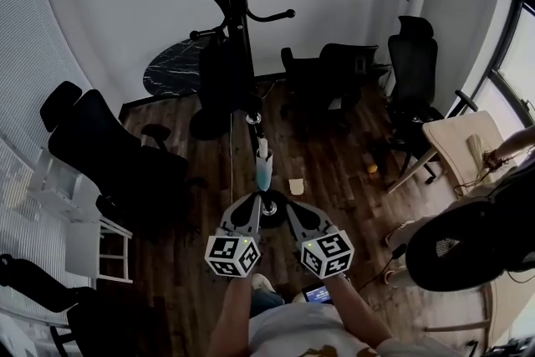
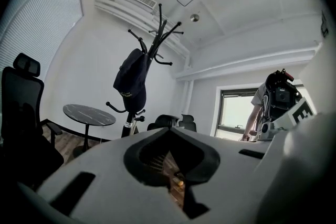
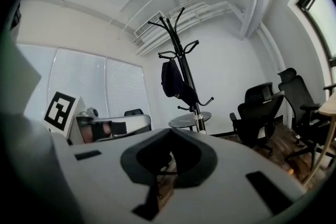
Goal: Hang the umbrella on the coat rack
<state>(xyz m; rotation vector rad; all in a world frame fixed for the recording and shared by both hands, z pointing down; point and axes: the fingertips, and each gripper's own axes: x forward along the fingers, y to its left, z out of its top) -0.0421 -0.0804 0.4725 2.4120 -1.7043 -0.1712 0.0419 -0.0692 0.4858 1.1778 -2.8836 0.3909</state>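
Observation:
The black coat rack [image 1: 238, 4] stands mid-room, its hooks spread at the top [image 2: 157, 39] [image 3: 178, 39]. A dark folded thing that looks like the umbrella [image 1: 221, 84] hangs from one of its arms, seen as a navy bundle [image 2: 131, 78] [image 3: 176, 81] beside the pole. My left gripper [image 1: 248, 206] and right gripper [image 1: 292, 209] are held side by side low in the head view, short of the rack's base [image 1: 272, 209]. Both are shut with nothing between the jaws [image 2: 169, 131] [image 3: 170, 131]. Neither touches the umbrella.
A round dark marble table [image 1: 171, 67] stands behind the rack. Black office chairs sit left [image 1: 109, 155] and back right [image 1: 414, 71], with a beige chair [image 1: 464, 142] at right. A pale blue and white object [image 1: 263, 167] is by the pole. A person [image 2: 275, 102] stands near the window.

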